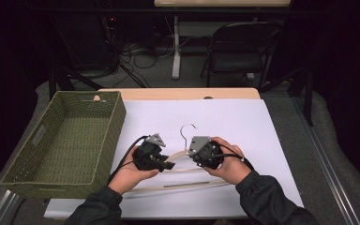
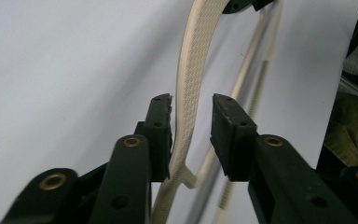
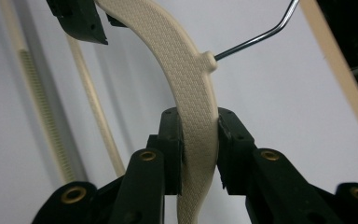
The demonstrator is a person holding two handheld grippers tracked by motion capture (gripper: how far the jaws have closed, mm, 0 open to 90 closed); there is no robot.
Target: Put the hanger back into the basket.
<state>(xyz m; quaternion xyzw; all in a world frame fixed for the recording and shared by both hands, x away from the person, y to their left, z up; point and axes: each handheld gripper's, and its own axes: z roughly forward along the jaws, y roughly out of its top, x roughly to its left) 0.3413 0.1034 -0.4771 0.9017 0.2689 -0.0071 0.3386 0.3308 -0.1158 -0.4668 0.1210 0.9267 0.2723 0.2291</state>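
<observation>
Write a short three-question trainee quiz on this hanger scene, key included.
1. True or false: the right tool is clamped on the hanger.
2. How does the left tool stand on the hanger? A) pads pressed shut on it B) jaws open, arm between them C) well away from it
3. What lies to the left of the white sheet in the high view?

Key: 1 true. 2 B. 3 a green woven basket.
</observation>
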